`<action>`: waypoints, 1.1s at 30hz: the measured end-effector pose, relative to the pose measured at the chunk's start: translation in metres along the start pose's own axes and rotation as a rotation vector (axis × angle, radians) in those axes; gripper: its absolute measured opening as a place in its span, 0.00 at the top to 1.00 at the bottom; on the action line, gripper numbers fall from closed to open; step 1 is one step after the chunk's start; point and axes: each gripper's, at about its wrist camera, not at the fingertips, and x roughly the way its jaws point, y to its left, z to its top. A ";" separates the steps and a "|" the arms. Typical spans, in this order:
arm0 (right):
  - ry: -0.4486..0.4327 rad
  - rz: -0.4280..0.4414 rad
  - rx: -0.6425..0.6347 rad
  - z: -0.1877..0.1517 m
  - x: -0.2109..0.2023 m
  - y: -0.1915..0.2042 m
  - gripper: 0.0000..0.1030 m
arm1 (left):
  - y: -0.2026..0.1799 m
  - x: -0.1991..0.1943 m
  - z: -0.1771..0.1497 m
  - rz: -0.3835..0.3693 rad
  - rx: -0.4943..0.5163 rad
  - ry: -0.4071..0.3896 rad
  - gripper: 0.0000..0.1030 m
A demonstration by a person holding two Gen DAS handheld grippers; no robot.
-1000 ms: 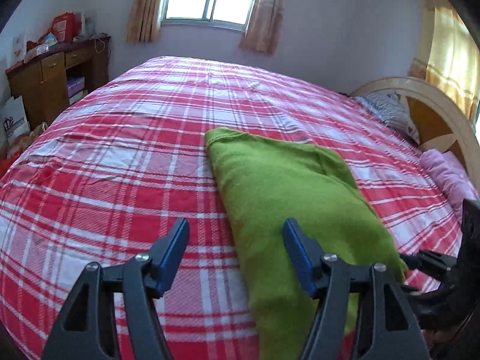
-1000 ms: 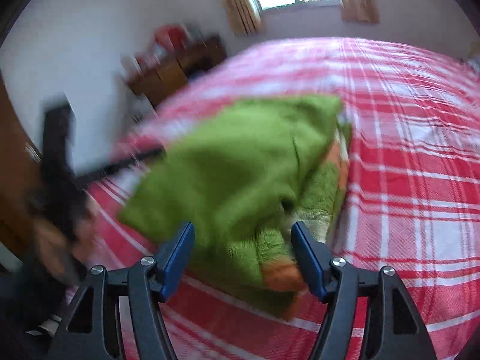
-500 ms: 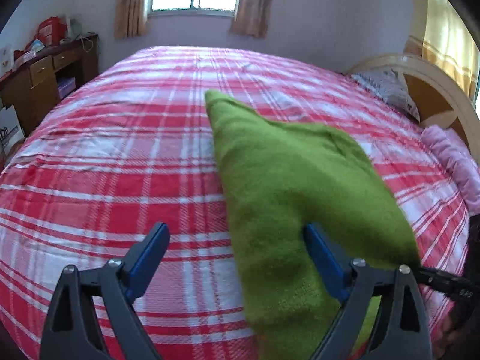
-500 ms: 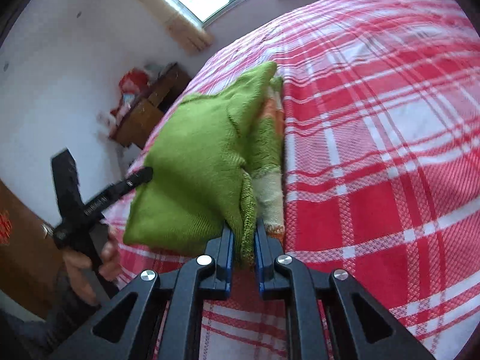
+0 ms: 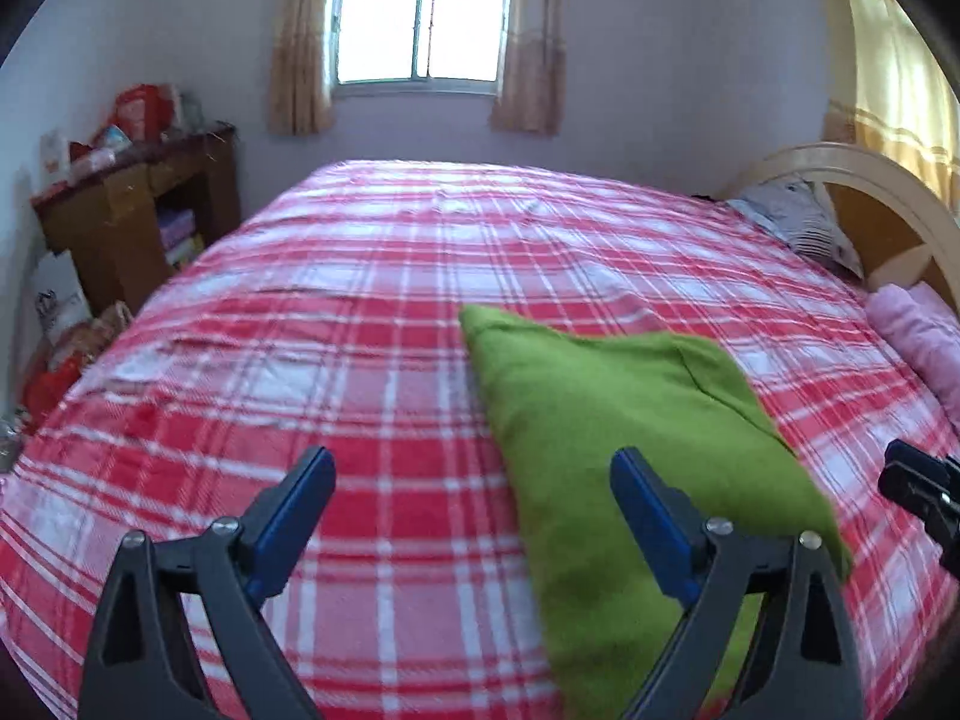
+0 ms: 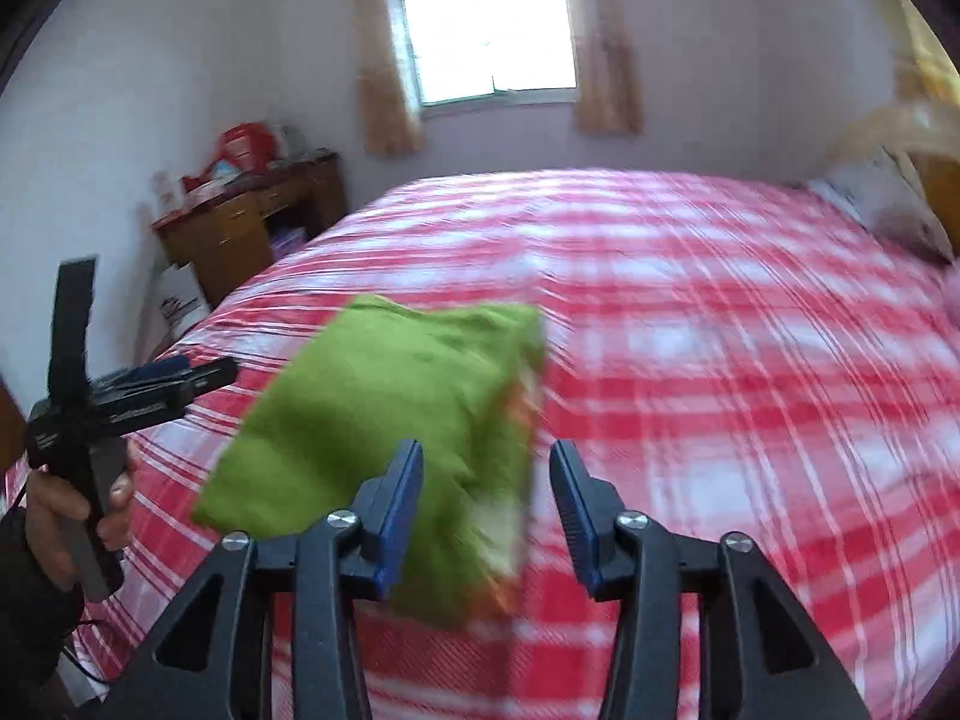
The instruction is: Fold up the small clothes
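A folded green knit garment (image 5: 624,438) lies on the red plaid bed (image 5: 360,324), near the front right. My left gripper (image 5: 474,504) is open and empty, its right finger over the garment's near edge. In the right wrist view the garment (image 6: 384,414) shows an orange and white inner layer at its right edge. My right gripper (image 6: 486,510) is open just before the garment's near corner, holding nothing. The left gripper (image 6: 150,390) shows there in a hand at the far left. The right gripper's tip (image 5: 918,480) shows at the left wrist view's right edge.
A wooden desk (image 5: 132,210) with clutter stands left of the bed, bags on the floor beside it. A curved headboard (image 5: 870,192), a grey pillow (image 5: 798,222) and a pink bundle (image 5: 918,330) are at the right. A window (image 5: 420,18) is on the far wall.
My right gripper was shut on the garment's edge half a second ago and has opened and let it go. My left gripper has drawn back slightly and stays open.
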 end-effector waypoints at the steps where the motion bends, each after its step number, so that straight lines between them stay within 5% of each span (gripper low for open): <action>1: 0.007 0.023 -0.024 0.007 0.012 0.011 0.63 | -0.001 0.006 0.002 0.009 -0.005 0.008 0.08; 7: 0.155 -0.092 0.004 0.014 0.090 0.021 0.63 | -0.019 0.052 -0.014 0.035 -0.018 0.126 0.08; 10: 0.184 -0.158 -0.027 0.002 0.107 0.020 0.80 | -0.019 0.056 -0.023 0.018 -0.088 0.135 0.08; 12: 0.179 -0.185 -0.010 0.002 0.107 0.016 0.81 | -0.023 0.057 -0.021 0.014 -0.100 0.155 0.08; 16: 0.178 -0.205 0.042 0.006 0.122 -0.001 0.81 | -0.047 0.064 -0.021 0.050 -0.012 0.168 0.08; 19: 0.193 -0.123 0.154 0.012 0.134 -0.024 0.81 | -0.057 0.065 -0.022 0.100 0.046 0.136 0.07; 24: 0.179 -0.087 0.161 0.005 0.124 -0.027 0.76 | -0.043 0.067 -0.020 0.064 0.009 0.175 0.04; 26: 0.172 -0.081 0.189 0.001 0.113 -0.027 0.64 | -0.043 0.063 -0.019 0.060 0.014 0.188 0.04; 33: 0.074 -0.031 0.252 -0.011 0.053 -0.021 0.64 | -0.042 0.032 -0.019 0.072 0.060 0.175 0.04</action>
